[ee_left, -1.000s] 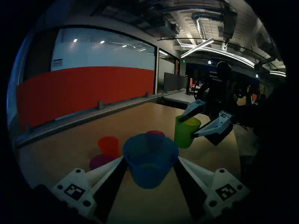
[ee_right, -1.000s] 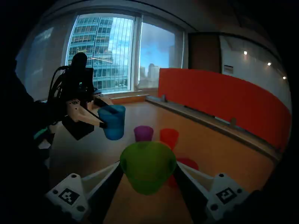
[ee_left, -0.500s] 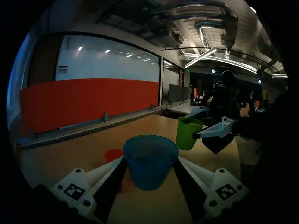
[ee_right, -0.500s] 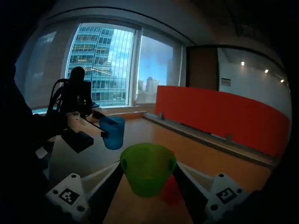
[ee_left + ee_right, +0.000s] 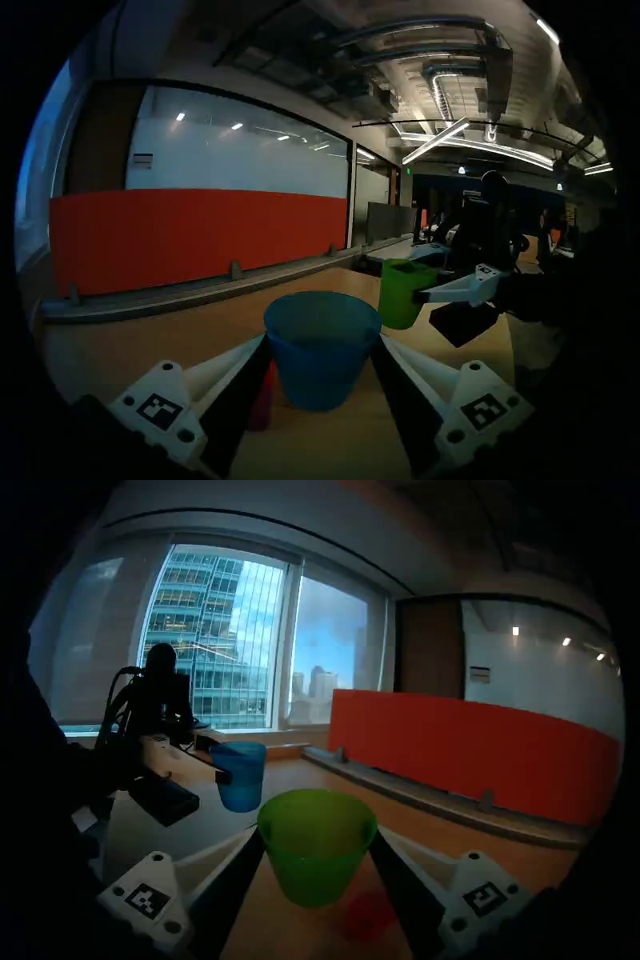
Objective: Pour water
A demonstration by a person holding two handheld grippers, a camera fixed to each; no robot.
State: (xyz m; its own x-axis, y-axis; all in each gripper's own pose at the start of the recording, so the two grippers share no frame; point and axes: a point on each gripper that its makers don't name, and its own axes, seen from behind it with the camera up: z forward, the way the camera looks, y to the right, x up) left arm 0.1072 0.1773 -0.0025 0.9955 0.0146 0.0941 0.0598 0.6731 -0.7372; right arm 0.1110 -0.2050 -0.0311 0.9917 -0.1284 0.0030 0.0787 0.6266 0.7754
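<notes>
While the left gripper [image 5: 322, 346] clamps the blue cup [image 5: 322, 376] upright from both sides, the right gripper [image 5: 316, 836] grips the green cup [image 5: 316, 868] the same way. Both cups hang over the wooden table [image 5: 144, 344], near each other but apart, with a red cup [image 5: 366, 912] standing below.

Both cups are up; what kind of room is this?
Probably an open-plan office on a high floor: a tall window looks onto glass towers, a long wooden table runs beside a red partition, and strip lights hang from an exposed ceiling.
</notes>
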